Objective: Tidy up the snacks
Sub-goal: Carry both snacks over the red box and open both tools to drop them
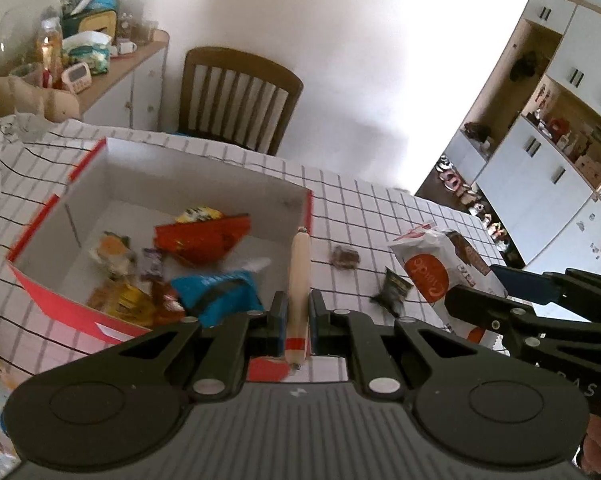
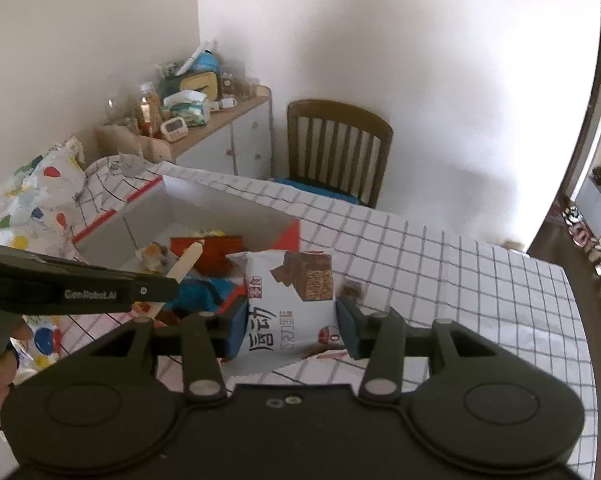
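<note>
Plain white walls, brightly lit and washed out toward the right. Against them stood 1 dark wooden slat-backed chair and 1 low white sideboard with a cluttered wooden top. Farther right rose white cabinets with open shelves, beyond the grid-patterned tablecloth.

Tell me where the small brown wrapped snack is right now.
The small brown snack lies on the checked tablecloth, just right of the red box and left of the white wafer packet.

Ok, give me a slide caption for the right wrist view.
Right tongs grip a white snack bag beside the red box of snacks.
</note>
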The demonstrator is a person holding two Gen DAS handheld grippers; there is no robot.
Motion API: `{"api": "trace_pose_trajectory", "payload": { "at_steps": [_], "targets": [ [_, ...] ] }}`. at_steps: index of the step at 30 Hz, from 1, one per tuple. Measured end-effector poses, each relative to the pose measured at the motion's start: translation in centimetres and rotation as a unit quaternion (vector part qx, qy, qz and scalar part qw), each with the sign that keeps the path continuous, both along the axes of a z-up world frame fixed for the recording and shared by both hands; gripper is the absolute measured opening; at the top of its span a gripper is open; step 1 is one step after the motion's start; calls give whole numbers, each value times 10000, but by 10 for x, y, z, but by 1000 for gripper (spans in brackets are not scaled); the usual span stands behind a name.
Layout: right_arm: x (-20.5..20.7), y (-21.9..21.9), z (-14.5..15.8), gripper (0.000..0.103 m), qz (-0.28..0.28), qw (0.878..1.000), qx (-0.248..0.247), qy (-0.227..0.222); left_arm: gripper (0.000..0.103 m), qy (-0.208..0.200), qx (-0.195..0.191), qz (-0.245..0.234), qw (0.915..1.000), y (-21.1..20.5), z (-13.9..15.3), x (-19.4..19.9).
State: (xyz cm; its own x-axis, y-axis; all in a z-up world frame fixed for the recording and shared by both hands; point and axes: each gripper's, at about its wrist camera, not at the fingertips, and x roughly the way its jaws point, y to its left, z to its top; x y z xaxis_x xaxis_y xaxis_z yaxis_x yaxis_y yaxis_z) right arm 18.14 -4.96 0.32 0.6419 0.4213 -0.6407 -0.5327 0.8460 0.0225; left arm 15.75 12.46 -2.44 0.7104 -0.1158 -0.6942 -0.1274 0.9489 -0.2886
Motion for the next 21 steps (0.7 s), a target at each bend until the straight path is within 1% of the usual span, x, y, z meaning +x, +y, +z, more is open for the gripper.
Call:
{"api": "trace_pose_trajectory", "payload": {
  "at_steps": [11,15,21],
  "targets": [
    [6,56,5,46,48,10000,2,-56,10,-20,339,152,9993,56,6,4],
    [13,78,-2,46,10,9999,-101,-76,10,40,479,246,9985,80,4,11],
    [28,107,-17,46,-86,9997,-177,128,10,276,658,396,9967,116,-11,25]
  ]
}}
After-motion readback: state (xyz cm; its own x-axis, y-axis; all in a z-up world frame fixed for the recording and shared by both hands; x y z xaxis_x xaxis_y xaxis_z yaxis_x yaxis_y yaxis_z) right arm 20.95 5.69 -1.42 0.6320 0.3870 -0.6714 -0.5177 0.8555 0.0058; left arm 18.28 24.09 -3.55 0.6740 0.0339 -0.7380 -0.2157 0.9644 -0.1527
